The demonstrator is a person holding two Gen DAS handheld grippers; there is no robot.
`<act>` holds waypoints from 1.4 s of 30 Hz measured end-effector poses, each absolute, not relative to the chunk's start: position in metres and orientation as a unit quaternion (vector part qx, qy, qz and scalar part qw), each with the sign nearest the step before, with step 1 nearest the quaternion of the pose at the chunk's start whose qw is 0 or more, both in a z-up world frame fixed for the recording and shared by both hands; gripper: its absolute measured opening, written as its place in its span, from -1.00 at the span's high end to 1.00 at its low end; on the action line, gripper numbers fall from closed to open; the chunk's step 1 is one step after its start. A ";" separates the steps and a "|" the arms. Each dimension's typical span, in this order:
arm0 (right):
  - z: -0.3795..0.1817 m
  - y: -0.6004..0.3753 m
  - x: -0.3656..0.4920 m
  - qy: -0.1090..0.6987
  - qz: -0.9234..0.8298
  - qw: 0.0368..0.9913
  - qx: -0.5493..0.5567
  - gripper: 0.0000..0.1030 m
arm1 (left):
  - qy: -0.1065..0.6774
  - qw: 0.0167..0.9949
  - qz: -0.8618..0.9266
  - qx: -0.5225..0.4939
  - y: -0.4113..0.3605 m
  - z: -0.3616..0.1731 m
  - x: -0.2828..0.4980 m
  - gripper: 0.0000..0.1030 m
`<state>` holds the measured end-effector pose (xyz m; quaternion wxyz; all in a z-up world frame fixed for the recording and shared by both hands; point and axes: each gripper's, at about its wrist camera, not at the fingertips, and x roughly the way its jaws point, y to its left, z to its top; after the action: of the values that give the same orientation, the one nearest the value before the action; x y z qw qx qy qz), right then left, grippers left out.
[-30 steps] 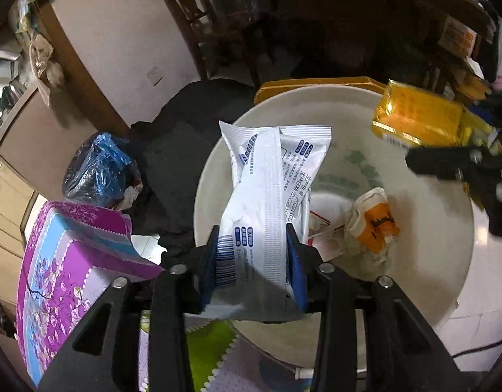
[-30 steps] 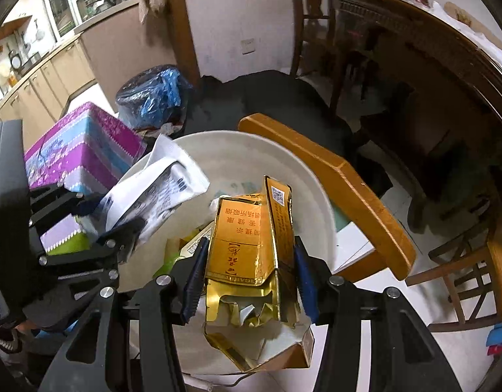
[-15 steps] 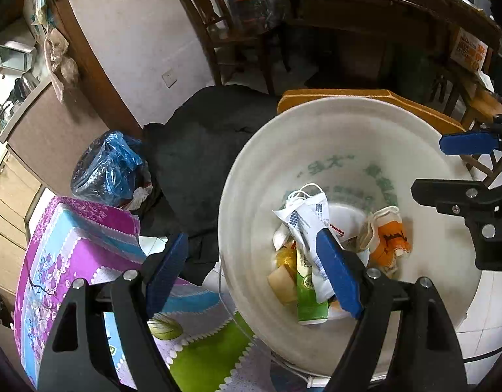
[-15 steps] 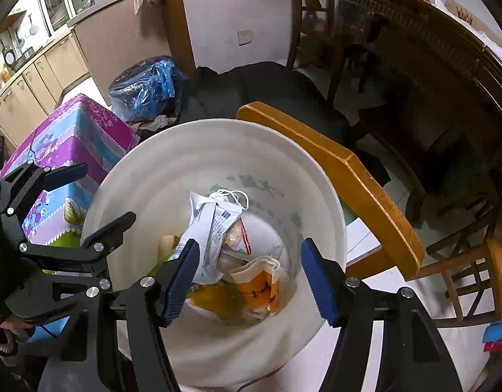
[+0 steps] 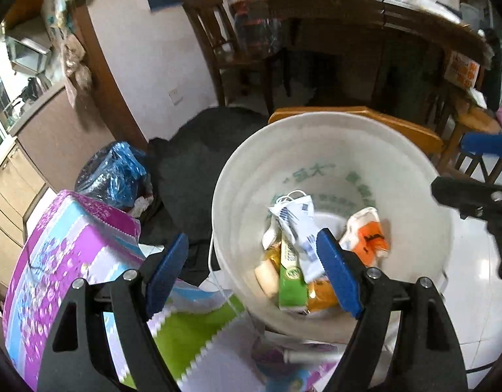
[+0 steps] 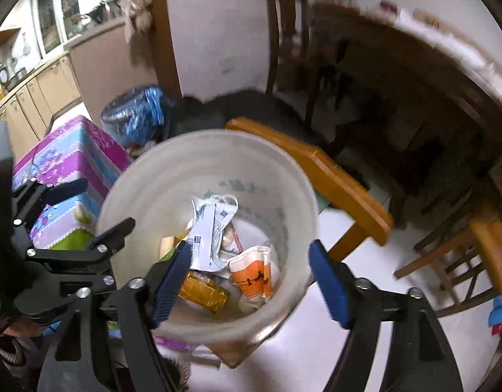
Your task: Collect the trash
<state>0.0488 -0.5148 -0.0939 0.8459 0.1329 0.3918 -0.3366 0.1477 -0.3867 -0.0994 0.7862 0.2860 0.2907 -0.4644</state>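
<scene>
A white bucket stands on the pale floor with trash in it. Inside lie a white-and-blue wrapper, a gold pack, an orange-and-white packet and a green carton. My left gripper hovers over the bucket's near-left rim, jaws opening, nothing between them. My right gripper hangs over the bucket, jaws opening wide and empty. Below it lie the wrapper and the gold pack. The left gripper also shows at the left edge of the right wrist view.
A purple flowered box sits left of the bucket, a blue plastic bag behind it. A dark cloth lies on the floor. A yellow wooden stool touches the bucket's far right side. Chairs and a dark table stand beyond.
The left gripper let go of the white-and-blue wrapper and the right let go of the gold pack. Both now lie in the bucket. Both pairs of jaws spread and drew back.
</scene>
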 end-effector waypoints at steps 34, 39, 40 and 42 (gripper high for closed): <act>-0.047 -0.299 -0.166 0.236 -0.355 0.894 0.135 -0.90 | 0.223 0.892 -0.379 0.103 -0.132 -0.045 -0.042 -0.89; -0.040 -0.289 -0.170 0.227 -0.339 0.904 0.130 -0.90 | 0.211 0.898 -0.374 0.095 -0.123 -0.038 -0.052 -0.89; -0.039 -0.290 -0.167 0.228 -0.338 0.904 0.130 -0.90 | 0.210 0.900 -0.371 0.092 -0.121 -0.037 -0.051 -0.89; -0.039 -0.288 -0.164 0.230 -0.334 0.905 0.131 -0.90 | 0.211 0.903 -0.365 0.087 -0.117 -0.036 -0.049 -0.89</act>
<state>-0.1644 -0.2880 -0.0391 0.9046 0.1306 0.2300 -0.3343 -0.0493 -0.1173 -0.0357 0.9025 0.0867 0.2114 -0.3651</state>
